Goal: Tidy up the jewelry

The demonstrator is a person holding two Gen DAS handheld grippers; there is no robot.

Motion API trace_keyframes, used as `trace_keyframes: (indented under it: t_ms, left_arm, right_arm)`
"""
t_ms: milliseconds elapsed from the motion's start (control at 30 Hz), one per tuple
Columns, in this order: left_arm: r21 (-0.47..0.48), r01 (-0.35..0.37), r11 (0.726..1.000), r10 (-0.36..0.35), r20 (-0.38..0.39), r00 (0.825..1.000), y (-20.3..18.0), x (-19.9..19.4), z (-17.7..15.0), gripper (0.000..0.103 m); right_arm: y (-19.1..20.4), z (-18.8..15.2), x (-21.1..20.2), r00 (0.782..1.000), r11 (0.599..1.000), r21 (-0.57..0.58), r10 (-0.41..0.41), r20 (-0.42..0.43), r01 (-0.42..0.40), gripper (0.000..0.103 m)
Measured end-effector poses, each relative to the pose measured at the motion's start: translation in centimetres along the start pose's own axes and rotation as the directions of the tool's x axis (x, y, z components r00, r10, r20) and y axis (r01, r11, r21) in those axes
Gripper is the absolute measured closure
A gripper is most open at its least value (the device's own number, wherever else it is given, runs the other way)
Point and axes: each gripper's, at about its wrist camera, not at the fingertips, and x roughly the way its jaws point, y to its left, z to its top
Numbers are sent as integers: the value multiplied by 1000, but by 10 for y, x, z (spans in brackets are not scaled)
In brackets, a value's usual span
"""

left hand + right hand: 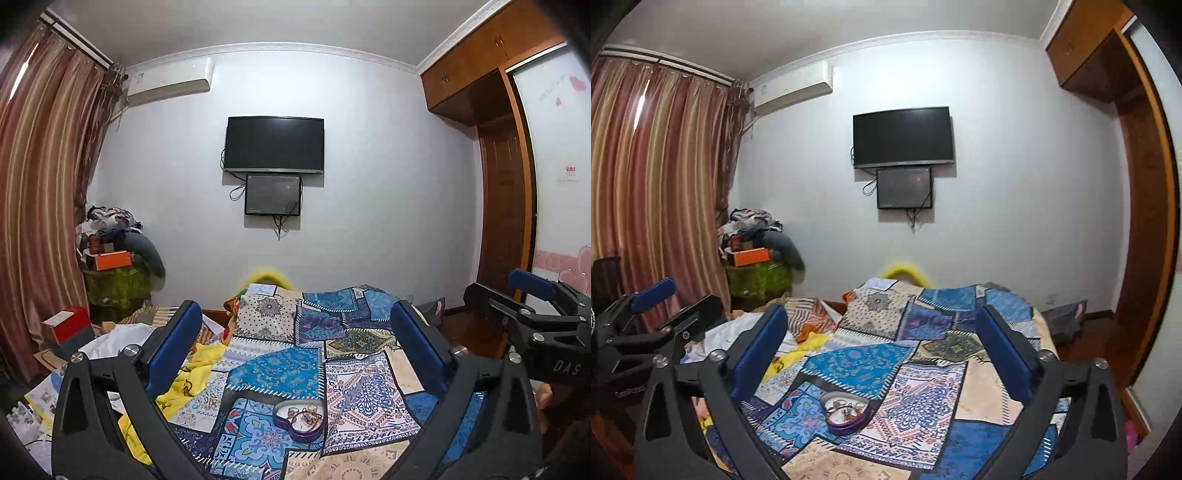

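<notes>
A purple heart-shaped box [301,421] lies open on the patchwork bed cover [280,369], with rings and a chain or bracelet inside. My left gripper [295,314] hovers above the bed, open wide, with nothing between its blue pads; the box sits low between its arms. In the right wrist view the same box [846,411] lies below my right gripper [882,314], which is also open and empty. The two grippers float side by side: the right gripper [506,290] shows at the right edge, the left gripper [676,299] at the left edge.
A yellow cloth [192,380] and loose papers [40,398] lie on the bed's left side beside a red box [68,325]. A pile of clothes and boxes [114,254] stands by the curtain [40,203]. A television [274,144] hangs ahead; a wardrobe [506,206] is right.
</notes>
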Motion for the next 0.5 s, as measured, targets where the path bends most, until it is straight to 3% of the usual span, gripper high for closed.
trace_keyframes:
  t_ms: [500]
  left_arm:
    - [-17,0,1000,-1,-14,1000,0,-2,-3,1]
  right_arm:
    - [0,-5,-12,1000,1000,-25,-3,-3,3,1]
